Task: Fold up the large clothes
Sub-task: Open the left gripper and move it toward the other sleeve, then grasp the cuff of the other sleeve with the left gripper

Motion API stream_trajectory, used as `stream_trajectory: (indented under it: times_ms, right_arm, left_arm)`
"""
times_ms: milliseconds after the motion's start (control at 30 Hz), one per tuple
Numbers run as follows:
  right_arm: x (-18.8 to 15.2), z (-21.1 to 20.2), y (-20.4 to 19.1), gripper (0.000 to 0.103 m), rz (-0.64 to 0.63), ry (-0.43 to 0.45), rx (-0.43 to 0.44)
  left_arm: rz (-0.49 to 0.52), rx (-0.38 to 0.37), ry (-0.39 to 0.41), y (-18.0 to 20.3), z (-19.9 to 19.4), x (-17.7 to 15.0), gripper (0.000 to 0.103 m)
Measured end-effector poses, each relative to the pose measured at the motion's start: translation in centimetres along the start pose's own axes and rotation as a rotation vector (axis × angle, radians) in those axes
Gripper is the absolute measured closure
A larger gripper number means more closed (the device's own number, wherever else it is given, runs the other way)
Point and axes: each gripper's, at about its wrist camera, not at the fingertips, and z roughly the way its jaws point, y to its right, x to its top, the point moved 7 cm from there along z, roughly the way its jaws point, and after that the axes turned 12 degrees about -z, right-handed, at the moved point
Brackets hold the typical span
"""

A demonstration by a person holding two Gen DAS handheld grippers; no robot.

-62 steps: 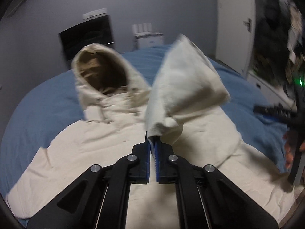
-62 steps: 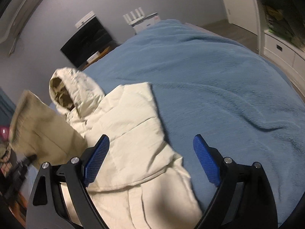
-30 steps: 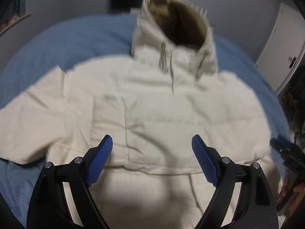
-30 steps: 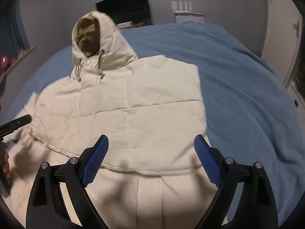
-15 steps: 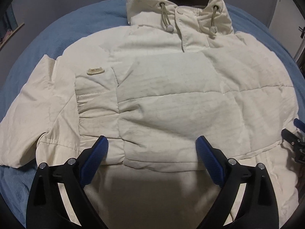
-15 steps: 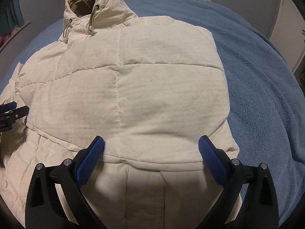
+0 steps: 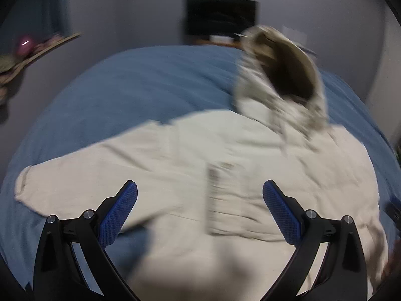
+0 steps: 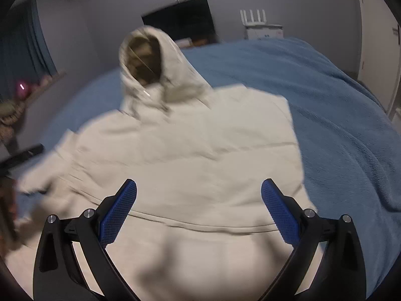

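- Left gripper [image 7: 200, 210] hangs above the jacket with its 2 blue-padded jaws spread wide and nothing between them; the jaws have just been opening further.
- Right gripper [image 8: 199, 209] is likewise released, jaws wide apart and empty, above the jacket's lower half.
- Cream hooded jacket [image 8: 190, 155] lies front up on the blue bed cover [image 8: 338, 115], filling the near part of the bed.
- Its hood [image 8: 147, 57] stands propped upright toward the far edge of the bed, dark lining showing.
- In the left wrist view, blurred by motion, 1 sleeve [image 7: 75, 183] stretches out toward the bed's left edge.
- Beyond the far edge, a dark screen [image 8: 179, 22] stands against the grey wall, with a white router [image 8: 253, 16] on a white unit to its right.
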Motion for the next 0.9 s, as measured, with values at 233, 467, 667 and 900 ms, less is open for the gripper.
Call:
stream_trajectory:
  times_ms: [233,467,667,900]
  right_arm:
    - [-0.3,-0.3,-5.2,0.008,-0.117,0.033,0.018]
    - [-2.8,1.3,-4.0,0.008,-0.068,-0.05,-0.005]
    - [-3.5,1.8,-3.5,0.008,-0.048,-0.077,-0.017]
    - [-3.8,2.5,-5.0,0.008,-0.124,-0.092,-0.031]
  left_arm:
    - [-0.252,0.215,-0.042,-12.8,2.6,0.4,0.007]
    - [-0.486,0.256,-0.094,-20.3,4.4,-1.0,0.007]
    - [-0.653,0.253,-0.15,-25.0,6.6,-3.1,0.019]
    - [-0.679,0.318,-0.051,-29.5,7.1,-2.8,0.044]
